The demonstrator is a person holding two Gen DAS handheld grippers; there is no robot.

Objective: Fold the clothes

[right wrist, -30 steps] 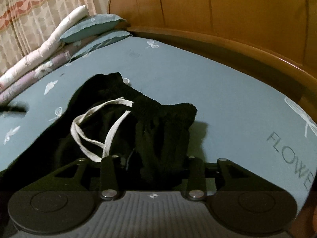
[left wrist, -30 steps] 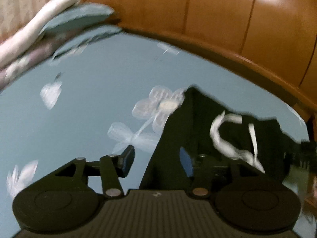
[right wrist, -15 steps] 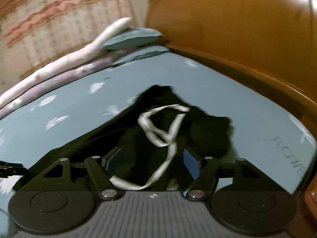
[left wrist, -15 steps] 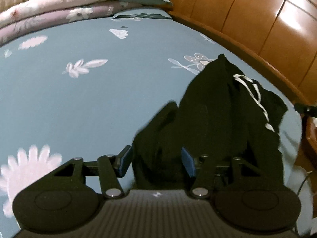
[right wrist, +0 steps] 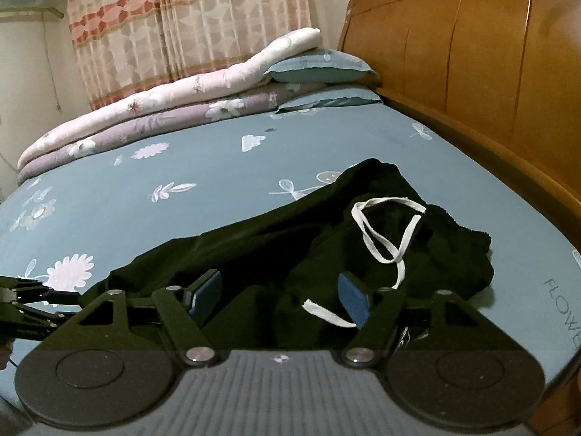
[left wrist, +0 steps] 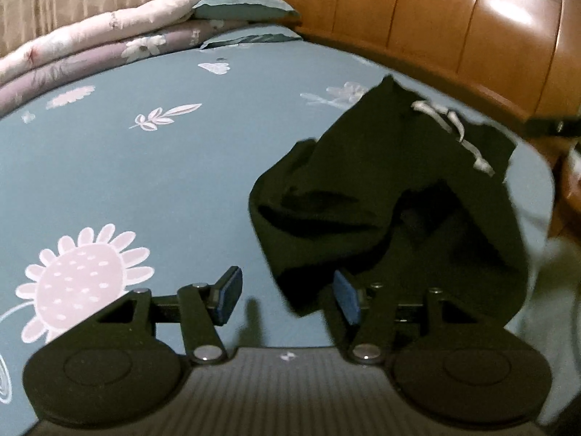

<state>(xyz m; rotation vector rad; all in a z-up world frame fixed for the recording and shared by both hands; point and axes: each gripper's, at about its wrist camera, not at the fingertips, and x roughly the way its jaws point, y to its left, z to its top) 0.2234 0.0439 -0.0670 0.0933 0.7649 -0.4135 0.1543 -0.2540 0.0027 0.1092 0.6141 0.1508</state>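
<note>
On the bed, covered by a blue sheet printed with flowers, a black garment lies crumpled toward the near right side, close to the wooden headboard. Its white drawstring loops loosely over the top of the cloth. Folded quilts and pillows are stacked along the far edge, in front of a patterned curtain.

From the left wrist view, the left hand-held gripper has its jaws spread; a corner of the black garment hangs down between them near the right blue pad, and I cannot tell if it touches. The right hand-held gripper is likewise spread wide, with the garment bunched between and under its fingers and a drawstring end lying against the right pad. Neither pinches the cloth.
</note>
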